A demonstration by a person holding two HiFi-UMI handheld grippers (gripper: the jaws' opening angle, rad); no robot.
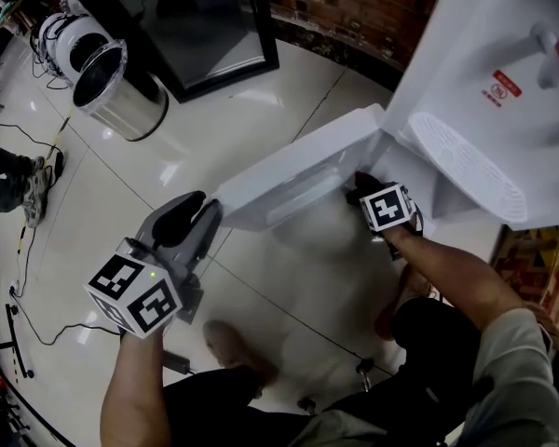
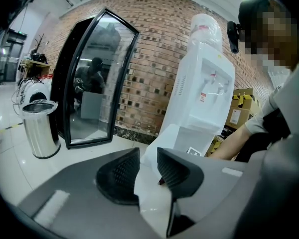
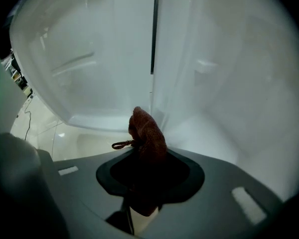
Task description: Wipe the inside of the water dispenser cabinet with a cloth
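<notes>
The white water dispenser (image 1: 503,73) stands at the upper right, its cabinet door (image 1: 289,180) swung open toward the left. My left gripper (image 1: 200,214) is shut on the door's free edge; in the left gripper view the white door panel (image 2: 152,193) sits pinched between the black pads (image 2: 177,171). My right gripper (image 1: 359,186) reaches into the cabinet opening below the drip tray (image 1: 466,161). It is shut on a bunched reddish-brown cloth (image 3: 145,133), which sticks out past the jaws toward the white cabinet wall (image 3: 229,83) near the hinge line (image 3: 152,44).
A steel bin (image 1: 112,82) and a black-framed glass panel (image 1: 205,26) stand at the back left by a brick wall (image 1: 354,7). Cables (image 1: 37,240) trail over the tiled floor at left. Cardboard boxes (image 2: 241,108) sit right of the dispenser. My shoe (image 1: 238,347) is below the door.
</notes>
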